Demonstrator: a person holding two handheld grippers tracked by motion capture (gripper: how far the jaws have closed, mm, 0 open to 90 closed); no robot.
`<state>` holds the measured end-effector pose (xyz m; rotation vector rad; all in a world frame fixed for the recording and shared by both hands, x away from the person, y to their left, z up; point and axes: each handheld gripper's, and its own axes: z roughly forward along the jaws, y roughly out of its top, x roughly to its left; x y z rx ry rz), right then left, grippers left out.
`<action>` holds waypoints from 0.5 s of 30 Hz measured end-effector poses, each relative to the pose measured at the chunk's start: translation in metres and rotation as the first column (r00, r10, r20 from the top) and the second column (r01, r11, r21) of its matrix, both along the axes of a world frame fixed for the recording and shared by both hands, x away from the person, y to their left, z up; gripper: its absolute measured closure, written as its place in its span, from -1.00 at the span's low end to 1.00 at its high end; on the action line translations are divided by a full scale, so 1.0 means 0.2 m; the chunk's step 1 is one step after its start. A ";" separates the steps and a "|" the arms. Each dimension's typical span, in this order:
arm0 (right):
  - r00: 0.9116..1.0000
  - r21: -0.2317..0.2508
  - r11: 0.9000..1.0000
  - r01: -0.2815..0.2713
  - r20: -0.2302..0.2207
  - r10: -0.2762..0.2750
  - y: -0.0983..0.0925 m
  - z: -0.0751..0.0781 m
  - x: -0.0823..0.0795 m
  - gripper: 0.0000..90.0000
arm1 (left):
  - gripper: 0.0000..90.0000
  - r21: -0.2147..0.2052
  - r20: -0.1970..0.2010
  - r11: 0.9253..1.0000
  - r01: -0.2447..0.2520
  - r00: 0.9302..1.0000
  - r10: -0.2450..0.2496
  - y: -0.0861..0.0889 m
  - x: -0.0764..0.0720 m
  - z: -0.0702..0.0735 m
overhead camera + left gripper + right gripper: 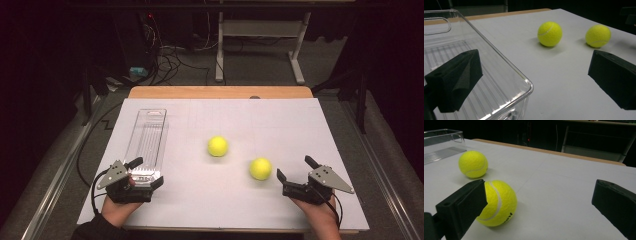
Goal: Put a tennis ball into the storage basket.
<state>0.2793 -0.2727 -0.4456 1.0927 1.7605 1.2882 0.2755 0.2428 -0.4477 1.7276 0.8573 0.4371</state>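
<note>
The right tongs (292, 174) stood spread wide, the nearer fuzzy yellow tennis ball (260, 168) just beside them on the white tabletop (300, 130). The left tongs (149, 172), released too, straddled the clear plastic tray (150, 130)'s near corner. Centring the ball first seemed wisest.

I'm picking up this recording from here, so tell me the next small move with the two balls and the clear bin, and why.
Probably ease the right gripper forward and to its left so its open jaws straddle the nearer ball. That ball lies on the table just ahead of it, off toward one jaw rather than between them. The left gripper is open at the clear bin, which is empty.
</note>
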 end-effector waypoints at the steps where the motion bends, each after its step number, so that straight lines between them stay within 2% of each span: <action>1: 1.000 -0.002 1.000 0.000 -0.001 0.000 0.00 0.00 0.00 -1.00 | -1.00 0.000 0.000 1.000 0.000 1.000 0.000 0.00 0.00 0.00; 15: 1.000 -0.017 1.000 -0.002 -0.005 0.002 0.00 0.00 -0.01 -1.00 | -1.00 -0.014 0.006 1.000 -0.007 1.000 0.007 0.00 0.00 0.00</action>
